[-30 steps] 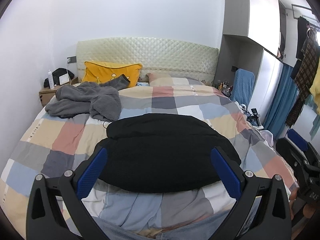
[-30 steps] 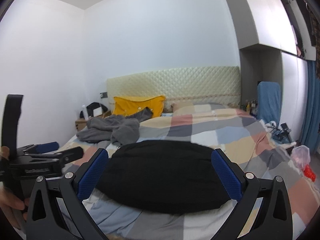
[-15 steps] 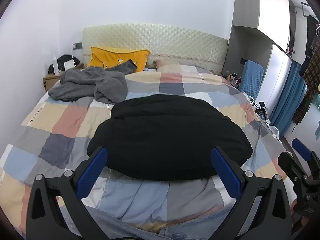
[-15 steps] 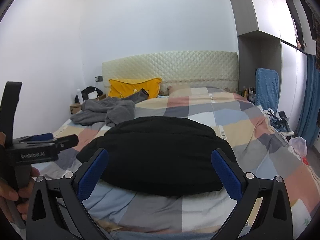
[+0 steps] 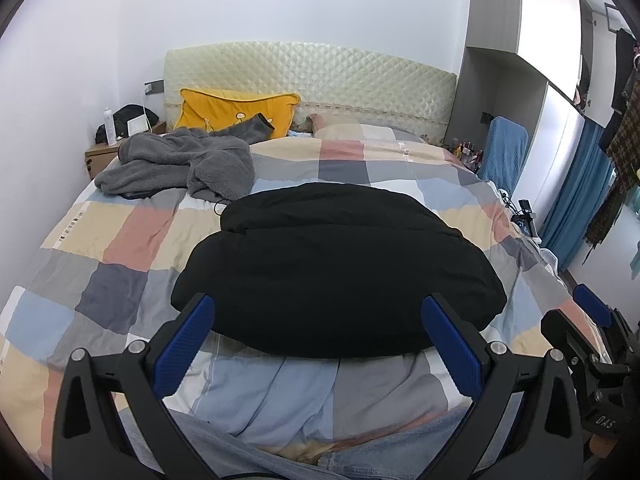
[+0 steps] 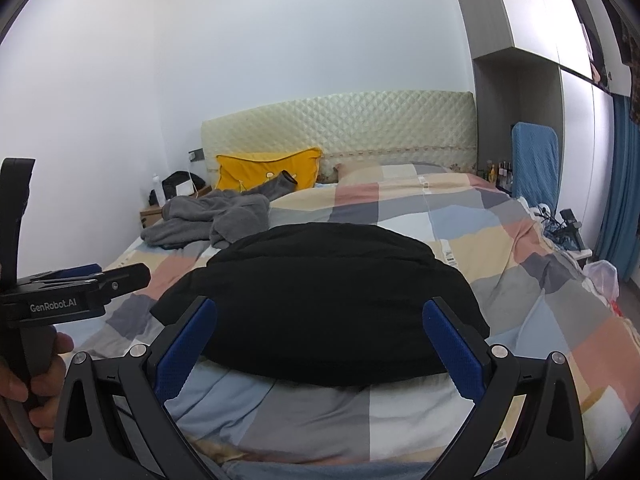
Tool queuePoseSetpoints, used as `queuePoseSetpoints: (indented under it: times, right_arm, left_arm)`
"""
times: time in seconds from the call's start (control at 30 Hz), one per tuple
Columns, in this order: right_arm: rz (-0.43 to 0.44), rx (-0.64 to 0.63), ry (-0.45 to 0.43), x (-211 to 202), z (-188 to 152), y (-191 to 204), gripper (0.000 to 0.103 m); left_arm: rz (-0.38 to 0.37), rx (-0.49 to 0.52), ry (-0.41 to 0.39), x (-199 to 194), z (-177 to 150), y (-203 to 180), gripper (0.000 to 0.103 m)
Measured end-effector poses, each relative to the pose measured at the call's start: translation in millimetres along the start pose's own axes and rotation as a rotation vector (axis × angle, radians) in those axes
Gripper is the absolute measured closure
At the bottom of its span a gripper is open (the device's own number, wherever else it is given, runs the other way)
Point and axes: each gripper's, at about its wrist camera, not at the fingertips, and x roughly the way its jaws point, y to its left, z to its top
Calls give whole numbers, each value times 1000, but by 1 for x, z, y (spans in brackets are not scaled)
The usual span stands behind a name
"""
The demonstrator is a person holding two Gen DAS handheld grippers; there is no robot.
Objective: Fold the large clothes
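Black garment (image 5: 340, 268) beyond both spread tongs (image 5: 318, 334)

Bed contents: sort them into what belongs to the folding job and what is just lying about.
Job:
puffy black jacket
crumpled grey fleece garment
left gripper, open
right gripper, open

Lying about:
yellow cushion
checked quilt
white bottle

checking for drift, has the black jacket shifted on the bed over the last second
No. The black jacket still lies just this side of the grey fleece garment, on the same quilt squares; only the cameras moved.
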Motion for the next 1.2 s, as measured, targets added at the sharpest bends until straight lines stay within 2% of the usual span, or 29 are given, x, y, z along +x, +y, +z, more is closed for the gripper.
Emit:
queuePoseSetpoints:
  times: [0.6,1.2]
  right_arm:
    - [-18,12,15,0,-7,-11,0]
    - [12,25,25,0,-8,-12,0]
  left_arm:
    - [14,27,9,1,-4,-9,0]
    - [39,17,11,-5,-10,-5,0]
